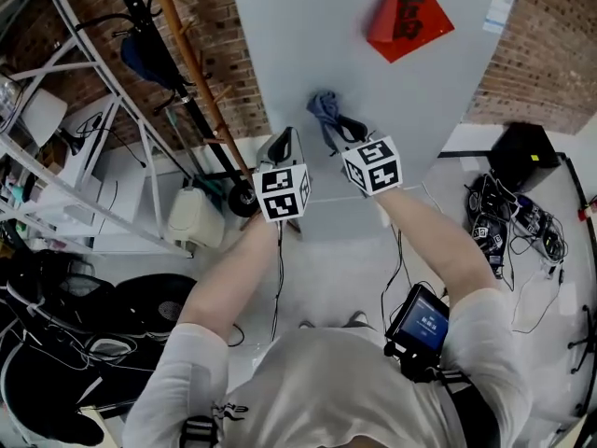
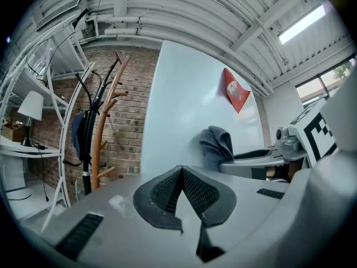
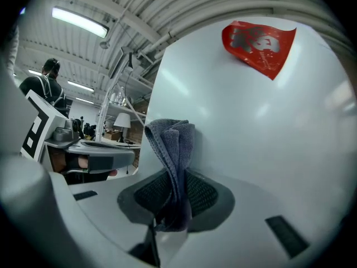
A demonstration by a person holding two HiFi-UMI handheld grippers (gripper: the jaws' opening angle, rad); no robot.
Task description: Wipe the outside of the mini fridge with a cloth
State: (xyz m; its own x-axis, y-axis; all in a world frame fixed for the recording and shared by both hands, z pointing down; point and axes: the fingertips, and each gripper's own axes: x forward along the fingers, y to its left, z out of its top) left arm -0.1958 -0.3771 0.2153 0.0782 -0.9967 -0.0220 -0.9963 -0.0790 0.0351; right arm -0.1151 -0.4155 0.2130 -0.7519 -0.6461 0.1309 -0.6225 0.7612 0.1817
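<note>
The pale grey fridge (image 1: 373, 110) stands in front of me, its flat door (image 3: 268, 127) filling the right gripper view. My right gripper (image 1: 338, 131) is shut on a grey-blue cloth (image 1: 324, 108), whose bunched top (image 3: 172, 141) lies against the door. The same cloth (image 2: 218, 144) shows beyond my left jaws. My left gripper (image 1: 279, 143) hangs just left of the right one, close to the door's left edge (image 2: 153, 121). Its jaws are closed together with nothing between them.
A red diamond-shaped sticker (image 1: 408, 15) and a small label (image 1: 500, 6) are high on the door. A wooden coat stand (image 1: 191, 73), white shelving (image 1: 65, 157) and a brick wall (image 1: 224, 73) are at left. Tangled cables (image 1: 508, 222) lie on the floor at right.
</note>
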